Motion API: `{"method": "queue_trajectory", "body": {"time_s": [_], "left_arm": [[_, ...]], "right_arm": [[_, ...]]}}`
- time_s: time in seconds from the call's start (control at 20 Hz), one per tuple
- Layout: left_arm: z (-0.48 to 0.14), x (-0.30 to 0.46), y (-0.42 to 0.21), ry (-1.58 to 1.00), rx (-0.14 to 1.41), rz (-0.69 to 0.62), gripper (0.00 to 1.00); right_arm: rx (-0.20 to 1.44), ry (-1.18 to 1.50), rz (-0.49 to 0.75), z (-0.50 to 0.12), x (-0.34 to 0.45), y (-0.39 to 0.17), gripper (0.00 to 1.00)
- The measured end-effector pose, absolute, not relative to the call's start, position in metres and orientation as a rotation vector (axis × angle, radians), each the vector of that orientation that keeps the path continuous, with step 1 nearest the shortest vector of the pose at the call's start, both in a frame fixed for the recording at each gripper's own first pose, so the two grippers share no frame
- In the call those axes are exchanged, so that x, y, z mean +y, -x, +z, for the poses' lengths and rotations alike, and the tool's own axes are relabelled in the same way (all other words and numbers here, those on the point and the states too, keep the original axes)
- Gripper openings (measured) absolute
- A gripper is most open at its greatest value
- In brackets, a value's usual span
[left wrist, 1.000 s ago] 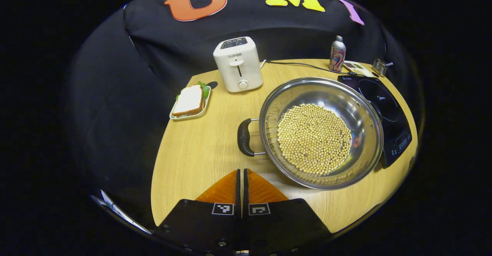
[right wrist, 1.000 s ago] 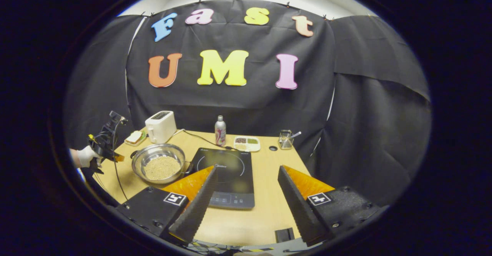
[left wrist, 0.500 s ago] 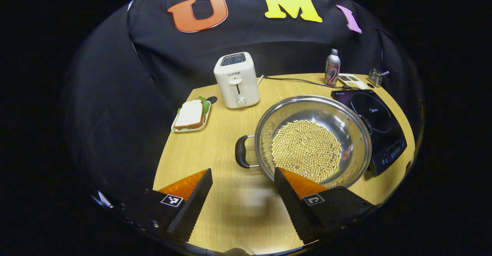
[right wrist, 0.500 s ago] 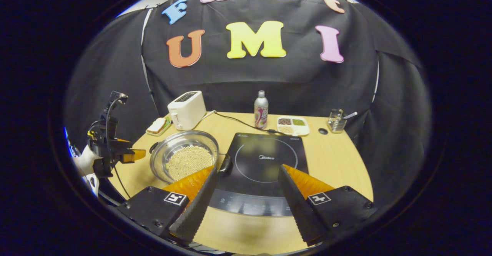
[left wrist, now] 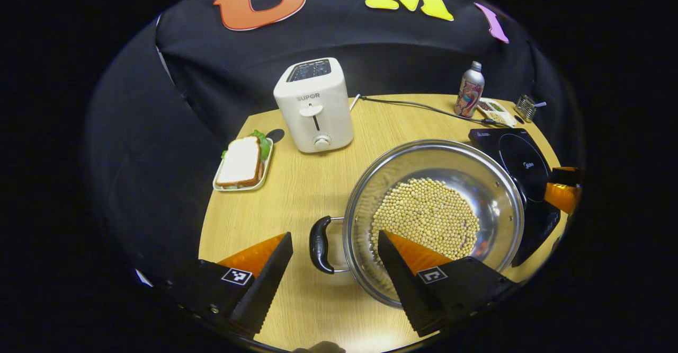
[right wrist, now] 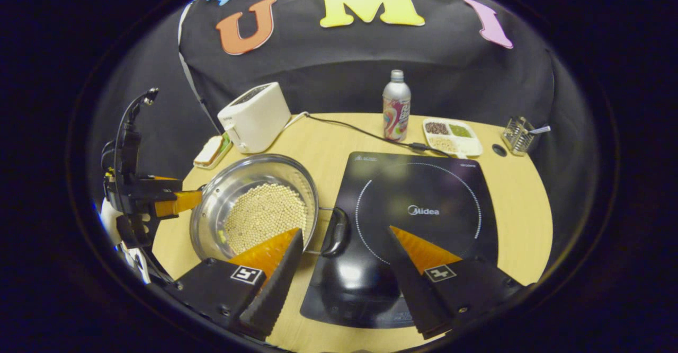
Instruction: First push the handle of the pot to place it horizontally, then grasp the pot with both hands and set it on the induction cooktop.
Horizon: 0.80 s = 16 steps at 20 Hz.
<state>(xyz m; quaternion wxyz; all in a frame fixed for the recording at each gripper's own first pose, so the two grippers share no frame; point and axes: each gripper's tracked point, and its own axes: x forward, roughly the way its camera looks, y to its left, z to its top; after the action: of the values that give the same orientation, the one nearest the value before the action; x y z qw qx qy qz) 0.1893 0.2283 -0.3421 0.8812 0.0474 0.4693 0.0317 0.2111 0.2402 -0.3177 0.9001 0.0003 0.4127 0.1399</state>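
A steel pot (left wrist: 455,162) half full of soybeans (left wrist: 426,215) stands on the wooden table, just left of the black induction cooktop (right wrist: 424,183). Its two black handles lie side to side. My left gripper (left wrist: 334,234) is open, and the pot's left handle (left wrist: 319,244) lies between its fingers, the right finger over the pot's rim. My right gripper (right wrist: 346,229) is open around the right handle (right wrist: 335,239), which overhangs the cooktop's edge. The pot (right wrist: 249,175) rests on the table. In the right gripper view the left gripper (right wrist: 159,202) shows at the pot's far side.
A white toaster (left wrist: 315,106) and a sandwich on a small plate (left wrist: 241,162) stand behind the pot on the left. A bottle (right wrist: 396,106), a divided snack tray (right wrist: 451,137) and a wire holder (right wrist: 519,134) line the back. A cable (right wrist: 360,133) runs to the cooktop.
My left gripper has gone from shut to open and moved forward around the left handle. The right gripper has dropped and advanced to the right handle. The pot has stayed in place.
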Motion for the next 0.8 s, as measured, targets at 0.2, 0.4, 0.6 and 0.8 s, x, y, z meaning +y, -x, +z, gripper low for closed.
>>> {"method": "queue_trajectory", "body": {"time_s": [0.2, 0.4, 0.6, 0.8], "left_arm": [[-0.36, 0.231, -0.194, -0.095, 1.048, 0.052, 0.97], [-0.373, 0.231, -0.195, -0.085, 1.103, 0.036, 0.97], [-0.381, 0.23, -0.195, -0.08, 1.142, 0.023, 0.87], [-0.388, 0.233, -0.194, -0.05, 1.182, 0.027, 0.7]], "right_arm": [[0.962, -0.002, 0.274, -0.347, 0.256, -0.217, 0.96], [1.077, -0.034, 0.243, -0.366, 0.267, -0.21, 0.95], [1.111, -0.026, 0.219, -0.369, 0.277, -0.215, 0.74], [1.148, -0.037, 0.17, -0.369, 0.275, -0.221, 0.7]]}}
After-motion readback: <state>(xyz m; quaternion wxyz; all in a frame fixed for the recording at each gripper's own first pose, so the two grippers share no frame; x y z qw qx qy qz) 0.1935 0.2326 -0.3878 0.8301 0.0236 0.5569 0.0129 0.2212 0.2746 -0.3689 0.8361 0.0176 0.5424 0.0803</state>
